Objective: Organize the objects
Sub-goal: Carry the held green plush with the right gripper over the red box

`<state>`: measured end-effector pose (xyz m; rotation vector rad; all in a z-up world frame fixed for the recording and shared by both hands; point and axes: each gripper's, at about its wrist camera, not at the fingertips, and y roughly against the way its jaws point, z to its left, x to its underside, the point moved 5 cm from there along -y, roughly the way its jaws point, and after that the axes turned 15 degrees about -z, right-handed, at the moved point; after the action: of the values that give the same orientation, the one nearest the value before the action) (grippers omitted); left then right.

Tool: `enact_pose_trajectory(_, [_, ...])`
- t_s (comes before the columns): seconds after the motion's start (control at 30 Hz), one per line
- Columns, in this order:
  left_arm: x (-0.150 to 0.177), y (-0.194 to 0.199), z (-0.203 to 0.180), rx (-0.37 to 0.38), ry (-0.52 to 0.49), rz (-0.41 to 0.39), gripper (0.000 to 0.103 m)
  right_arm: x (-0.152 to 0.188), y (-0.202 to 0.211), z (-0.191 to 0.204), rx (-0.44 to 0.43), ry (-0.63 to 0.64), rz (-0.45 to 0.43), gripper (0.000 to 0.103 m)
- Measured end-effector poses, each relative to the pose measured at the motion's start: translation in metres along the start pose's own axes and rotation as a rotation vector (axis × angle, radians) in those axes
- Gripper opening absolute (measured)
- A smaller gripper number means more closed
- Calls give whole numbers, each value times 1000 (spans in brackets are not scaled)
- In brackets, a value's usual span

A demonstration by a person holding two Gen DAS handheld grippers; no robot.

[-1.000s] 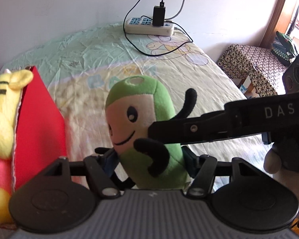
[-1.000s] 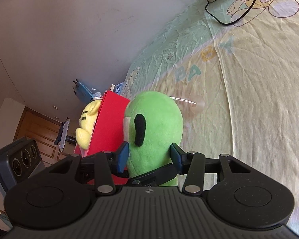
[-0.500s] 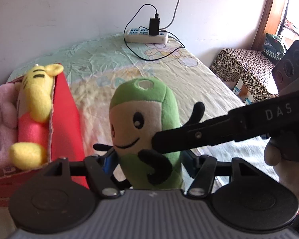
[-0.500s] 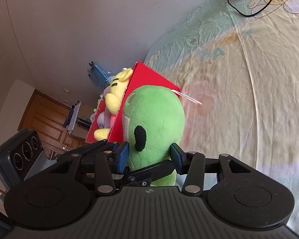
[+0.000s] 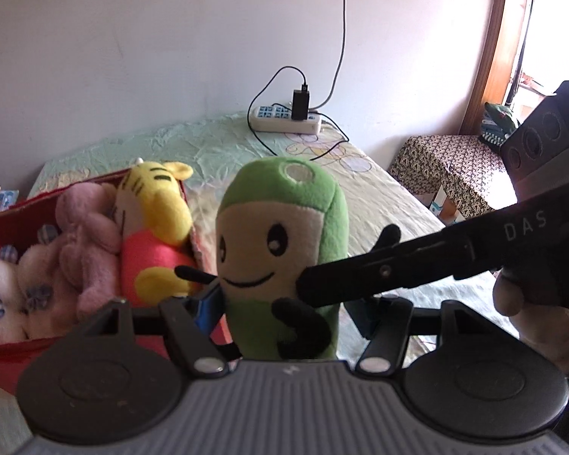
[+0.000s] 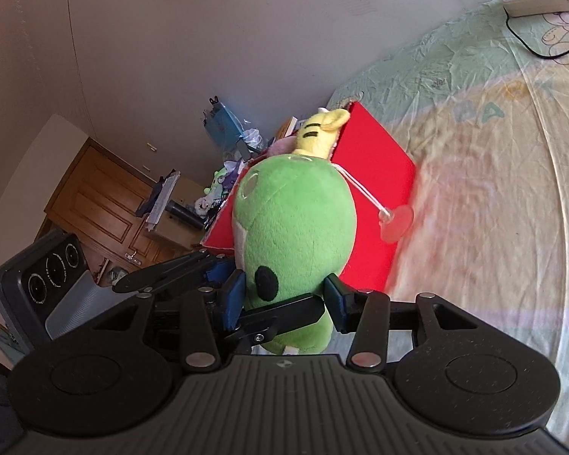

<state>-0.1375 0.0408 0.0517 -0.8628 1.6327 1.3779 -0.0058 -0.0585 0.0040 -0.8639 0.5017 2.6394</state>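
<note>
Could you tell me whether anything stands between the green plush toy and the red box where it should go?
Nothing separate blocks the way. The green plush toy, gripped by both the left claw and the right claw, is beside the red box. The box is already crowded: the yellow tiger toy lies against its near wall.

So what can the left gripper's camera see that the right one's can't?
Only the left wrist view shows the green plush toy's smiling face, the pink plush animals inside the red box, and the patterned stool. Only the right wrist view shows the toy's clear suction cup and wooden cabinets. Both show the toy gripped by both grippers, the yellow striped plush, the white power strip and the bedsheet.
</note>
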Motion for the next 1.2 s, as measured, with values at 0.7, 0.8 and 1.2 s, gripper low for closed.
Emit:
enact_pose_trajectory(0.7, [-21, 65, 178, -115, 17, -127, 64, 5, -149, 95, -93, 117, -94, 48])
enact_pose_trajectory(0.8, [-19, 59, 198, -131, 26, -117, 64, 5, -167, 97, -81, 118, -91, 48])
enact_pose_trajectory(1.2, [15, 22, 248, -157, 79, 3, 63, 19, -214, 79, 67, 104, -16, 48])
